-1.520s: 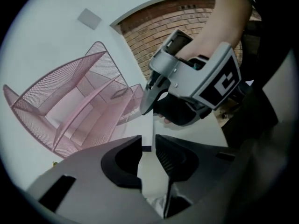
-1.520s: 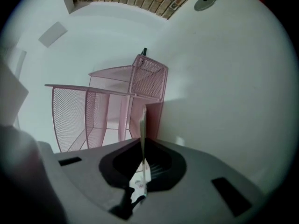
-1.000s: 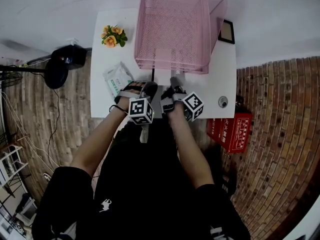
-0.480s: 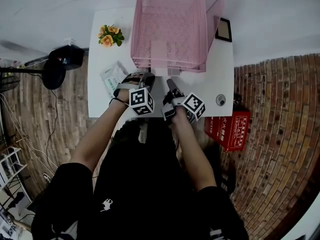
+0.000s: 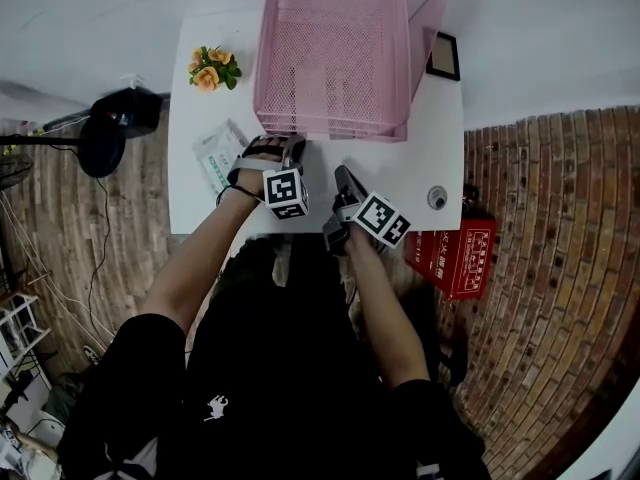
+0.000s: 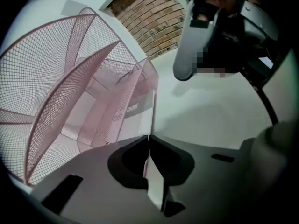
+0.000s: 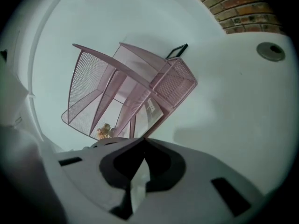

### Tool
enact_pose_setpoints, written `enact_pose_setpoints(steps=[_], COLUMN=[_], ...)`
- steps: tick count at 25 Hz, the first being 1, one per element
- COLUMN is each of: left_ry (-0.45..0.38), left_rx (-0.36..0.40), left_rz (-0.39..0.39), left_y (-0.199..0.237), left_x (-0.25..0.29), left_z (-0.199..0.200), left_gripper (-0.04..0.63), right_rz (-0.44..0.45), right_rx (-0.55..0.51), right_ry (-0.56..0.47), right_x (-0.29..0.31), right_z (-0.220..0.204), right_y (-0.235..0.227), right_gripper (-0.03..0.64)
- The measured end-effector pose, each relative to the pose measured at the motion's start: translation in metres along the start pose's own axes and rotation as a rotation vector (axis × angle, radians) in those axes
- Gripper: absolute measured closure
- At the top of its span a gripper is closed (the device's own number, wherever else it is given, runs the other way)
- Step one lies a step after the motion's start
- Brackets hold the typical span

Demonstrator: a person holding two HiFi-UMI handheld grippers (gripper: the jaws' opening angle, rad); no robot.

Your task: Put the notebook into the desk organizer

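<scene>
A pink mesh desk organizer (image 5: 335,48) stands at the back of the white table (image 5: 430,148). The white notebook (image 6: 140,120) with a grey band stands upright in one of its slots (image 7: 152,110). My left gripper (image 5: 291,146) is at the organizer's front. Its jaws (image 6: 148,138) are shut on the notebook's near edge. My right gripper (image 5: 343,173) sits a little back from the organizer, to the right of the left one. It is shut (image 7: 144,140) with nothing between its tips, and the organizer (image 7: 107,87) lies ahead of it.
Orange flowers (image 5: 207,68) stand left of the organizer, with a white packet (image 5: 215,156) nearer the left edge. A small black frame (image 5: 445,56) leans at the back right. A round grommet (image 5: 435,198) marks the right front corner. A red box (image 5: 455,258) sits on the floor.
The left gripper has moved forward up to the organizer's front. The right gripper has drawn back toward the table's near edge.
</scene>
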State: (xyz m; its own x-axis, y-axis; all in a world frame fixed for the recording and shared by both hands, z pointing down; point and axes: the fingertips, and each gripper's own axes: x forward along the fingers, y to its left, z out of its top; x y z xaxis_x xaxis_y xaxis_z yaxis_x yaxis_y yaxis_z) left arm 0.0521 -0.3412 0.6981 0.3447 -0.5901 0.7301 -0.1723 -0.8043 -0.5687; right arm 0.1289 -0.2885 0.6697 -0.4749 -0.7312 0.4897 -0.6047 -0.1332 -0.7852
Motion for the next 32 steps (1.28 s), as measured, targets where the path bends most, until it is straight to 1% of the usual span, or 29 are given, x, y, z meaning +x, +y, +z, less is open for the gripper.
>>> enact_pose_setpoints(steps=[3,5,10,17,19,21,23,25,28,32], left_ry=[0.018,0.027,0.054,0.084,0.087,0.084,0.076,0.064,0.036,-0.017], left_rx=[0.032,0.035,0.017,-0.018,-0.031,-0.053,-0.080,-0.103,-0.157,-0.265], left_rz=[0.006,0.020,0.067,0.092,0.086,0.075,0.062,0.054,0.049,0.038], left_y=[-0.004,-0.003,0.003,0.002,0.001,0.001,-0.002,-0.003,-0.005,-0.009], left_x=[0.005,0.008,0.014,0.022,0.023,0.023,0.022,0.017,0.002,-0.026], left_z=[0.000,-0.001,-0.003,-0.007,-0.007,-0.007,-0.008,-0.007,-0.001,0.004], left_gripper=[0.581,0.581,0.580,0.575,0.570,0.554,0.523,0.511,0.511,0.551], right_rz=[-0.005,-0.010,-0.019,-0.010,-0.007,-0.007,-0.006,0.002,0.007,-0.009], right_rx=[-0.018,-0.031,-0.065,-0.091,-0.093,-0.094,-0.095,-0.106,-0.145,-0.225], right_ry=[0.002,0.003,0.012,0.017,0.016,0.014,0.011,0.004,-0.016,-0.072], right_x=[-0.002,-0.003,-0.003,-0.004,-0.004,-0.005,-0.005,-0.006,-0.012,-0.028], right_z=[0.000,0.000,0.002,0.002,0.002,0.003,0.002,0.003,0.006,0.015], right_y=[-0.002,-0.003,-0.005,-0.004,-0.004,-0.004,-0.004,0.001,0.007,0.015], right_gripper=[0.614,0.614,0.614,0.614,0.614,0.614,0.614,0.614,0.614,0.615])
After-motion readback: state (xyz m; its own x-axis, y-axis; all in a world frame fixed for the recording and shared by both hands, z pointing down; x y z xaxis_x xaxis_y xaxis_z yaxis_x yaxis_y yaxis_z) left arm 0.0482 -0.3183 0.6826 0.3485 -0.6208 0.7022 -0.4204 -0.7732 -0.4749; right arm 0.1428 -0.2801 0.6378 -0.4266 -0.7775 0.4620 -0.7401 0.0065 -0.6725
